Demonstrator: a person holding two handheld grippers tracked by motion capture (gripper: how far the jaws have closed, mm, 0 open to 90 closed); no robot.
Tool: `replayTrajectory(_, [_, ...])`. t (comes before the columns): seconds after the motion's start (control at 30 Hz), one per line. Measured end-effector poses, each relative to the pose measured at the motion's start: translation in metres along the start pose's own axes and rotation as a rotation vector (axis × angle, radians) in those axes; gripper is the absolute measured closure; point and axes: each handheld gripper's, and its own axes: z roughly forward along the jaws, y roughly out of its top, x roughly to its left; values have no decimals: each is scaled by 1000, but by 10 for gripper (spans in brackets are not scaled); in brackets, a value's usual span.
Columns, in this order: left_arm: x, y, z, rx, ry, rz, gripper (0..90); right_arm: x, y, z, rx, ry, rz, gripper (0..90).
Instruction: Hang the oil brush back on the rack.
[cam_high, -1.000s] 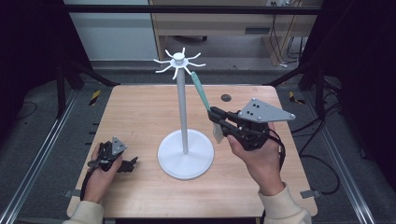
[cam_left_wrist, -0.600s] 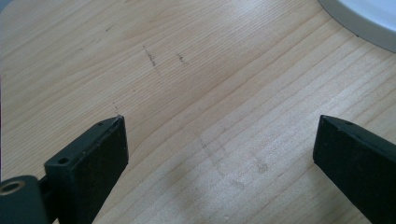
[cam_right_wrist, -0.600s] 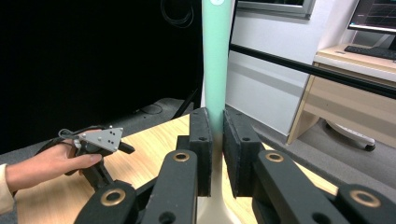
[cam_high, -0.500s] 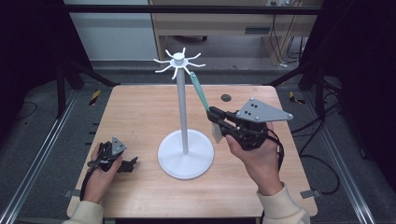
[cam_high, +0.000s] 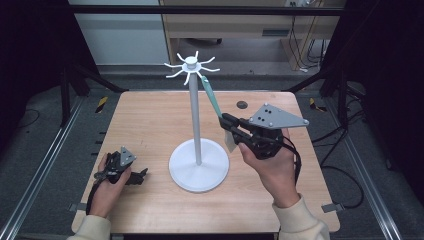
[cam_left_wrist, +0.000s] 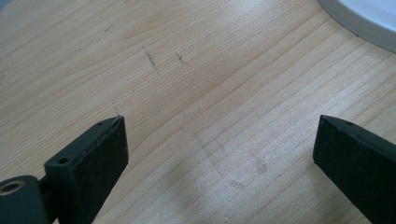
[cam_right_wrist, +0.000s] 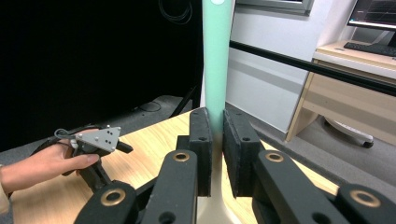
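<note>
Hanging nearly done: green spatula (cam_high: 212, 98) is clamped by right tongs (cam_high: 231, 125), its top hole raised to the white rack's hooks (cam_high: 191, 65), release left; left tongs (cam_high: 134, 176) gape empty at the counter's (cam_high: 150, 120) near-left corner.

spatula (cam_right_wrist: 217, 60) top – cut off | stand base (cam_left_wrist: 369, 18) (mostly) – cut off

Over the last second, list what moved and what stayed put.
Almost nothing moved. The right gripper stays clamped on the green-handled utensil, its top still at the white stand's hooks. The left gripper remains open, resting on the table.
</note>
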Motion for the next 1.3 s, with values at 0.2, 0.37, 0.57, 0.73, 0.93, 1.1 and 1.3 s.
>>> replayTrajectory(0.2, [0,0,0,-1,2,0,28,0,1,6,5,-3,8,824])
replayTrajectory(0.37, [0,0,0,0,0,5,28,0,0,11,1,-4,11,823])
replayTrajectory(0.57, [0,0,0,0,1,3,28,1,-1,13,4,-7,11,822])
replayTrajectory(0.73, [0,0,0,1,0,3,28,2,-2,14,8,-11,9,822])
replayTrajectory(0.93, [0,0,0,-1,1,1,29,3,-4,19,7,-10,16,821])
replayTrajectory(1.1, [0,0,0,-2,-1,-1,29,5,-3,23,10,-8,12,815])
replayTrajectory(1.3, [0,0,0,-2,-1,-1,28,7,-2,25,13,2,6,833])
